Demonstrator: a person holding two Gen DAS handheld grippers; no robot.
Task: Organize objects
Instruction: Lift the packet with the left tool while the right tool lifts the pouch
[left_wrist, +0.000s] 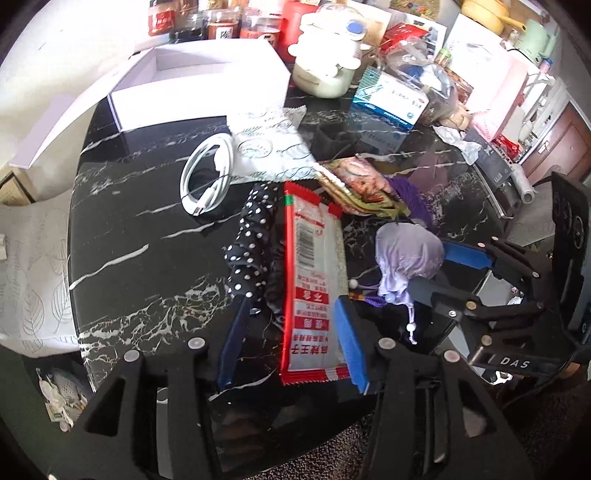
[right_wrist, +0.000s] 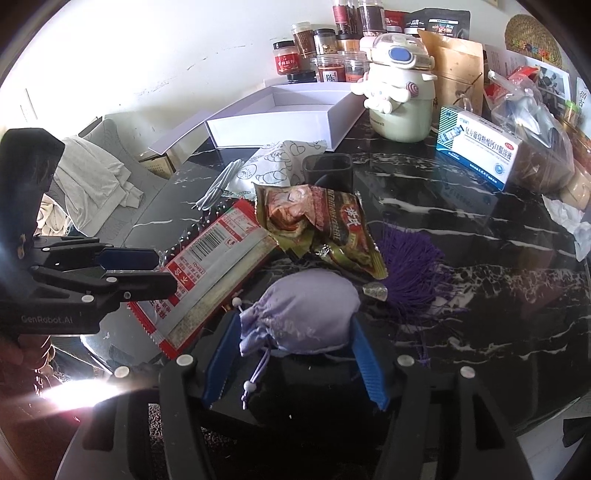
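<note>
A red and white snack packet (left_wrist: 316, 284) lies on the black marble table (left_wrist: 147, 229), its near end between the fingers of my open left gripper (left_wrist: 291, 350). It also shows in the right wrist view (right_wrist: 210, 273). A lilac drawstring pouch (right_wrist: 301, 314) sits between the blue pads of my open right gripper (right_wrist: 295, 363), touching or nearly touching them. The pouch (left_wrist: 408, 256) and right gripper (left_wrist: 447, 273) show in the left wrist view; the left gripper (right_wrist: 147, 271) shows in the right wrist view. An open white box (left_wrist: 199, 81) stands at the back.
A polka-dot cloth (left_wrist: 251, 243), a white cable (left_wrist: 207, 173), a brown snack bag (right_wrist: 325, 229), a purple tassel (right_wrist: 410, 266) and a patterned cloth (left_wrist: 269, 144) lie mid-table. A cream bottle (right_wrist: 400, 99), a medicine box (right_wrist: 476, 147), jars (right_wrist: 325, 55) and bags crowd the back.
</note>
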